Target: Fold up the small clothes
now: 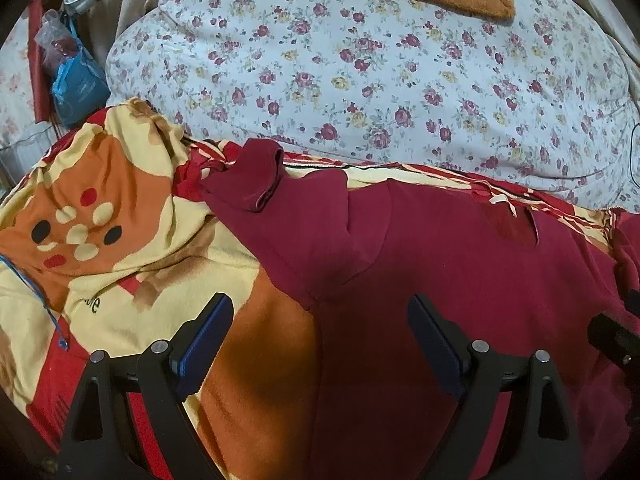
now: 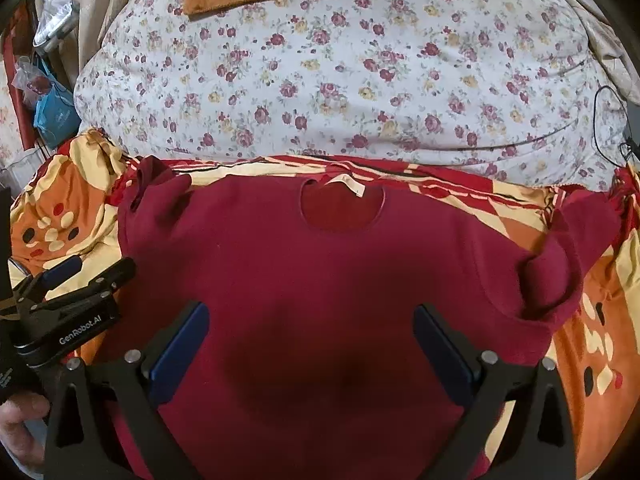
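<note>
A: Where is the shirt, and how much of it shows?

B: The dark red shirt (image 2: 320, 280) lies spread flat on the patterned blanket (image 2: 592, 320), neck opening (image 2: 342, 208) away from the cameras with a pale label (image 2: 348, 184) at its far rim. Its lower hem is cut off by the bottom of both views and hidden behind the gripper frames.

A: And the sleeves?

B: The sleeve (image 1: 256, 176) on the left is bunched, its cuff turned up against the blanket's folds. The other sleeve (image 2: 560, 264) is curled over itself on the right, so how it lies underneath is hard to make out.

A: The grippers?

B: The left gripper (image 1: 320, 336) hovers over the shirt's left edge, fingers (image 1: 208, 336) spread wide, nothing between them: one pad over blanket, the other over red cloth. The right gripper (image 2: 312, 344) sits over the middle of the shirt's body, fingers (image 2: 180, 348) also spread, holding nothing. Whether the tips touch the cloth I cannot tell.

A: Room around it?

B: Bare blanket lies on either side of the shirt. Just past the collar rises a floral quilt (image 2: 340, 80), close to the far edge. The second gripper shows at the right view's left edge, with part of a hand (image 2: 20, 428) below it.
</note>
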The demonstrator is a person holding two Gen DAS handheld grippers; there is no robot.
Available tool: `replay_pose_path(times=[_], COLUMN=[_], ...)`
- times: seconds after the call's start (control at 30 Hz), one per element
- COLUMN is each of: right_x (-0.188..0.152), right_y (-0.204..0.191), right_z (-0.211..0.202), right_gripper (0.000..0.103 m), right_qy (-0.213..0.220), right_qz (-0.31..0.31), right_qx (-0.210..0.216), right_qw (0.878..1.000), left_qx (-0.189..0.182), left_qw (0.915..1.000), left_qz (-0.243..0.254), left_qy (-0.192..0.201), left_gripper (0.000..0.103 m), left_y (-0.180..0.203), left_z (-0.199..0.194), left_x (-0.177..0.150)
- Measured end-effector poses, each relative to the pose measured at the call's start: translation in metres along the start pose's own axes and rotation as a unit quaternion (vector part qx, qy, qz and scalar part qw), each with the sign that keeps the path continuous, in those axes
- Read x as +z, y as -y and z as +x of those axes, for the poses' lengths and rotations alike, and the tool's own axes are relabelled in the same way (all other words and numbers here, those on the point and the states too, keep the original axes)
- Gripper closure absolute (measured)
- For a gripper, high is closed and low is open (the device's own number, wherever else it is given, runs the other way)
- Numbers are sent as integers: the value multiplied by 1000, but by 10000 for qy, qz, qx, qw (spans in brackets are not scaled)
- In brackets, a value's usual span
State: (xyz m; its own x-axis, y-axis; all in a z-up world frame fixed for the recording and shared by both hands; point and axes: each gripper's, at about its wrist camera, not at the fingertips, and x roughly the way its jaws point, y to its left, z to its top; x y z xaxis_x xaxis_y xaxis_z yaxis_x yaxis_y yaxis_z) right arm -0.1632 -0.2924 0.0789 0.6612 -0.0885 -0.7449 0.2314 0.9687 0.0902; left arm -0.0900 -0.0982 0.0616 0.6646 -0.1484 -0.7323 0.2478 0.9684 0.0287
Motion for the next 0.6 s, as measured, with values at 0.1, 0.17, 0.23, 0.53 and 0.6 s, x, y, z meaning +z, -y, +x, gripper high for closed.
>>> replay_pose_path(times=[0.1, 0.17, 0.23, 0.53, 0.6], right_x=[-2, -2, -3, -4, -5], right_y=[0, 1, 2, 6, 5], right_z=[5, 7, 10, 18, 20], right_gripper=[0, 0, 0, 0, 0], right_qy=[-72, -99, -129, -246, -285], right_qz=[44, 72, 96, 144, 141], right_qx=[20, 30, 31, 55, 60], right_qw=[10000, 9999, 9999, 9996, 9995], left_qx=[18, 16, 18, 89, 92], left_qw=[10000, 10000, 10000, 9998, 9998], left_qz=[37, 54, 70, 164, 186], left_qy=[6, -20, -46, 7, 6], left_gripper=[22, 22, 22, 22, 22], left_y=[1, 2, 3, 7, 9], left_z=[1, 2, 4, 5, 5], left_x=[-1, -1, -2, -2, -2])
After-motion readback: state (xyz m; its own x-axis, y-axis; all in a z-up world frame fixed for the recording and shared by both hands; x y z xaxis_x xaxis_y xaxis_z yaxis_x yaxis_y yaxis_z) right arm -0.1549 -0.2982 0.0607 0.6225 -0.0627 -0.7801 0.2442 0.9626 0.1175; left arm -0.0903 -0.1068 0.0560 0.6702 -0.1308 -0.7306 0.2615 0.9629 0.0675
